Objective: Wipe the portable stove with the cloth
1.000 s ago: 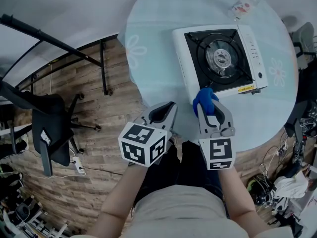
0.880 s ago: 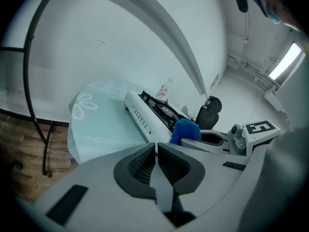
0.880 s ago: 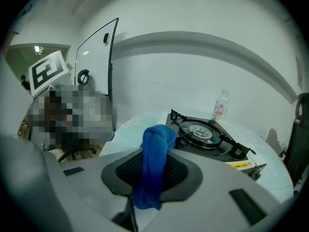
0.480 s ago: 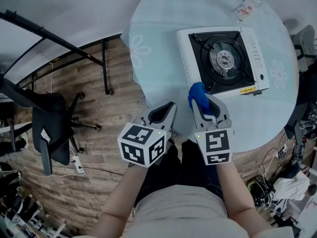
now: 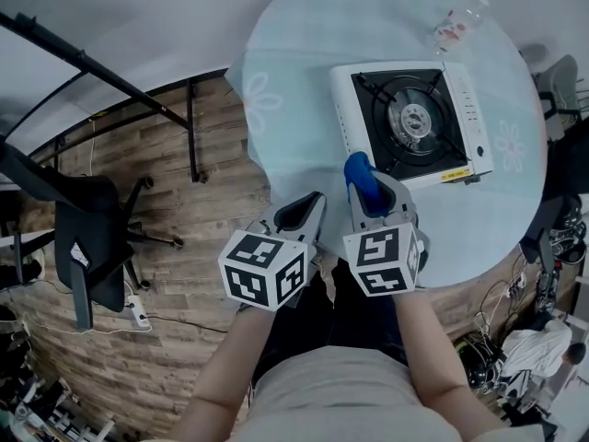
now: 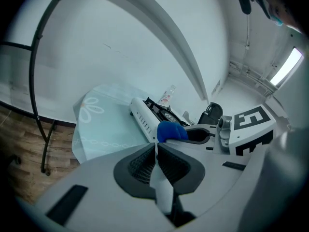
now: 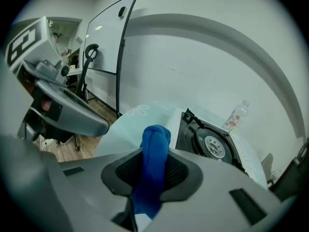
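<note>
Here, the blue cloth (image 7: 155,138) is pinched between the jaws of the right gripper (image 7: 154,159). It is bunched into a narrow roll, and its end stands up past the tips. In the head view the cloth is seen over the near left corner of the portable stove (image 5: 414,122), which stands on the round table (image 5: 294,81). The jaws of the left gripper (image 6: 157,153) are pressed together with nothing between them, and this gripper is kept over the table's edge, apart from the stove.

Several things could go wrong from here. Because the cloth is rolled so tightly, only a small part of it would probably meet the surface, so the wiping could leave places untouched. If it is pushed hard, the cloth could be dragged out of the jaws, or it could catch on the black metal supports around the burner. The stove is not held by anything, so it could slide on the smooth table and be pushed toward the plastic bottle (image 5: 456,21) behind it.

Whether the cloth already touches the stove cannot be told, since the corner is covered by the cloth and the gripper. The lower part of the cloth is hidden inside the jaws. The yellow label on the stove's front is too small to be read.
</note>
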`<move>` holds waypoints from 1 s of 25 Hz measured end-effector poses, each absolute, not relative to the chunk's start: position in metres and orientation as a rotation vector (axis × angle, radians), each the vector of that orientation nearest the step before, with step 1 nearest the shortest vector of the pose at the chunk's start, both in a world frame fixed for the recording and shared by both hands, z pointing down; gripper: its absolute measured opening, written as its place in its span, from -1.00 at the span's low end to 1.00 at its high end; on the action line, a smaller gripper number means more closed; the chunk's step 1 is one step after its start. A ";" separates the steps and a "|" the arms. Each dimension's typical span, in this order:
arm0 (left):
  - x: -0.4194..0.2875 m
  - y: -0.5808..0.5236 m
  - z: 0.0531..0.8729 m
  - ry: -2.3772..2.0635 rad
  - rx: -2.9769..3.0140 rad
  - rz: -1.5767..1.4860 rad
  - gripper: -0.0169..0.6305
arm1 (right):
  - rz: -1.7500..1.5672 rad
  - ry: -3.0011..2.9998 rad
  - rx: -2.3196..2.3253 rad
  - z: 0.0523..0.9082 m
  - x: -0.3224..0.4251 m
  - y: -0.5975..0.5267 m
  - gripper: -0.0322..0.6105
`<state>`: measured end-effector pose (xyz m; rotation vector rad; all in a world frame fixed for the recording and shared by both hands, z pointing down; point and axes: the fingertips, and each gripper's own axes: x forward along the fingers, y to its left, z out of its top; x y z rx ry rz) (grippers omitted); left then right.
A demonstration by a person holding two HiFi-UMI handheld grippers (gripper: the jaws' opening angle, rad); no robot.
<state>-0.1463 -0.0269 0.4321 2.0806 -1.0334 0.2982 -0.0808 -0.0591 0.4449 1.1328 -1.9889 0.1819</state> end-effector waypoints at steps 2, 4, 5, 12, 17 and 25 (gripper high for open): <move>-0.146 -0.030 0.430 -1.031 2.085 0.290 -0.85 | 0.149 -1.949 1.089 0.447 -0.082 -0.061 -0.59; -0.146 -0.033 0.428 -1.025 2.088 0.280 -0.84 | 0.117 -1.917 1.047 0.448 -0.082 -0.063 -0.59; -0.146 -0.034 0.428 -1.021 2.089 0.276 -0.84 | 0.101 -1.903 1.026 0.448 -0.083 -0.064 -0.59; -0.147 -0.044 0.426 -1.029 2.084 0.245 -0.85 | 0.049 -1.845 0.911 0.449 -0.084 -0.078 -0.59; -0.149 -0.055 0.426 -1.044 2.076 0.227 -0.85 | 0.037 -1.830 0.839 0.451 -0.091 -0.089 -0.59; -0.143 -0.072 0.428 -1.060 2.069 0.226 -0.84 | 0.018 -1.845 0.803 0.450 -0.093 -0.111 -0.59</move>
